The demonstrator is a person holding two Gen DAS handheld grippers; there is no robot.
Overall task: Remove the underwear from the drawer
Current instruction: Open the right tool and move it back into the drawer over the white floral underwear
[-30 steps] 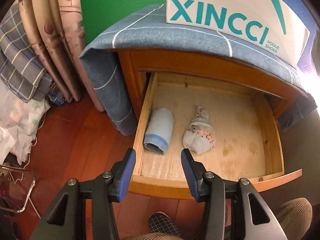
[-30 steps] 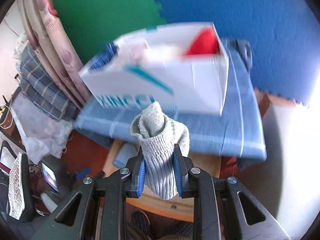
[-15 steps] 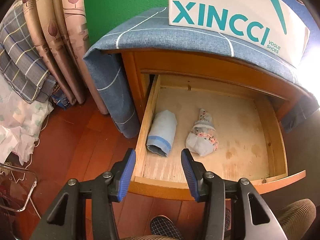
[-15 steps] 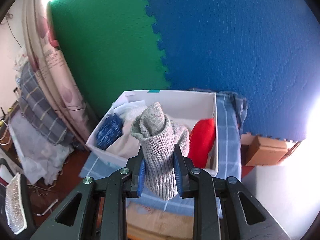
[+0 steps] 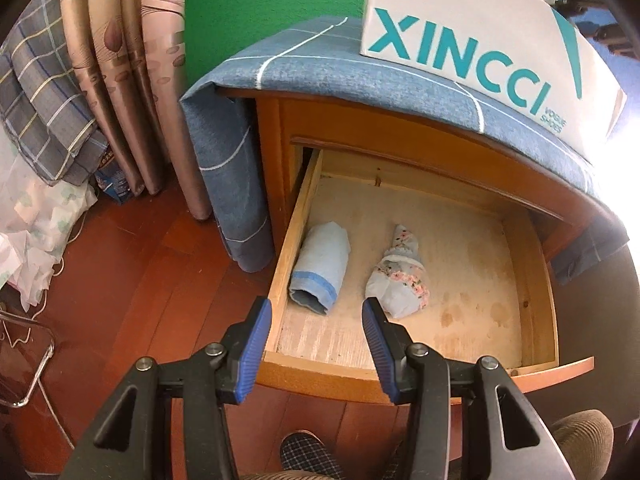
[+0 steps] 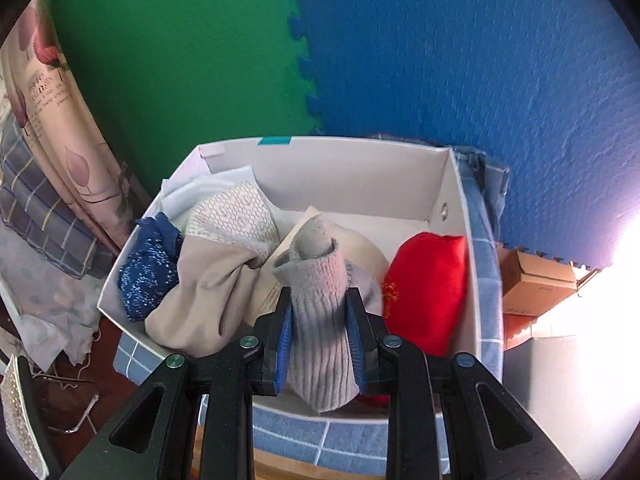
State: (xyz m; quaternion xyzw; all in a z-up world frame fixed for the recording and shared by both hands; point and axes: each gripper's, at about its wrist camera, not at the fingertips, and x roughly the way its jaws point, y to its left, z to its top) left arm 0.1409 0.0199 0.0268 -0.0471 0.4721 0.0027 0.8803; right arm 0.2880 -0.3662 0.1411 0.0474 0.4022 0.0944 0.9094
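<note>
Right gripper (image 6: 320, 340): clamped on grey rolled underwear (image 6: 320, 320), over the white box (image 6: 460, 216).
Left gripper (image 5: 316, 344): jaws wide apart, holding nothing, above the drawer (image 5: 460, 248).
Drawer: two rolled pieces left inside, the blue roll (image 5: 320, 268) and the floral roll (image 5: 400, 280).

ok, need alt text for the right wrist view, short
The right claw grips a rolled grey ribbed garment above an open white box already holding red, beige and blue bundles. Green and blue foam mats line the wall behind.
</note>
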